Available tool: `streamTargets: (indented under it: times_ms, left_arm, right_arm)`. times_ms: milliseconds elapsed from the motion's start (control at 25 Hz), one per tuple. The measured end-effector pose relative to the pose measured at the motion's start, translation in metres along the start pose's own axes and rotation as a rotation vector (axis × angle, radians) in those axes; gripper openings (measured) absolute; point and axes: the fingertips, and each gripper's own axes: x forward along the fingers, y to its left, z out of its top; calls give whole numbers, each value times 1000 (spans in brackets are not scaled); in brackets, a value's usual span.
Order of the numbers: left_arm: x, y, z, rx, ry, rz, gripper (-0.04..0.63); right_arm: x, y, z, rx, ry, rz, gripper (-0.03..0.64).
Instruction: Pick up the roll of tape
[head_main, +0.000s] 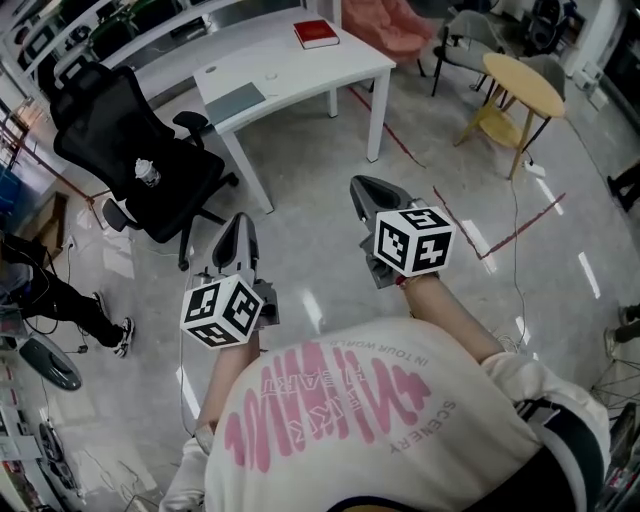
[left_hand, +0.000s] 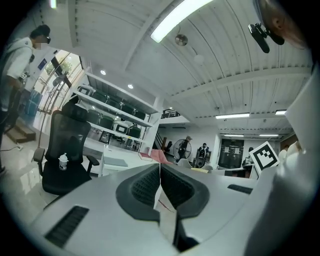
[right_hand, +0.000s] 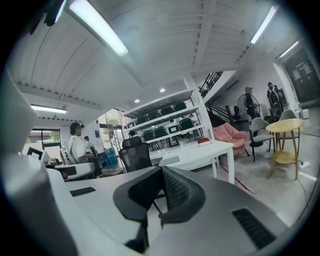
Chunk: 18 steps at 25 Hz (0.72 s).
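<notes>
Tape: no view shows a roll clearly. The only candidate is a small whitish item (head_main: 147, 172) on the seat of the black mesh office chair (head_main: 120, 130), at 10 o'clock from the grippers and well apart from both. Cannot tell if it is the roll.
Its axis: in the left gripper view it stands upright, taller than wide. Too small to tell which way it faces.
Left gripper (head_main: 240, 220): fingers pressed together, nothing between them. Held level over the floor.
Right gripper (head_main: 360, 186): fingers meet at the tips, nothing between them. Tipped slightly down, just right of the left one.
Head view only: both marker cubes, the person's white shirt with pink print, the red line on the glossy grey floor (head_main: 395, 138).
Left gripper view only: a person in a white shirt (left_hand: 20, 55) at 9 o'clock, beyond the chair.
Right gripper view only: shelving behind the white rectangular worktop (head_main: 300, 70).
Worktop: at 12 o'clock. Red book (head_main: 316, 33) near its far edge, flat grey pad (head_main: 236, 100) near its left end, the rest bare.
Open room: floor between the grippers and the chair, and below the worktop's near edge.
Right side: round yellow wooden side table (head_main: 524, 82) at 2 o'clock, pink armchair (head_main: 400, 25) at 1 o'clock.
</notes>
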Motion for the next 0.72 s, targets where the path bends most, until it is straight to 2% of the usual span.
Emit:
streamTargets:
  times_ms: [160, 400, 720]
  left_arm:
    - [-4, 22, -11, -36, 19, 18, 25]
    - [8, 41, -23, -64, 55, 23, 25]
    - [62, 64, -26, -60, 73, 16, 25]
  right_arm:
    - [4, 3, -21, -4, 40, -30, 17]
    - [24, -7, -25, 8, 67, -68, 17]
    - [82, -35, -24, 35, 71, -61, 17]
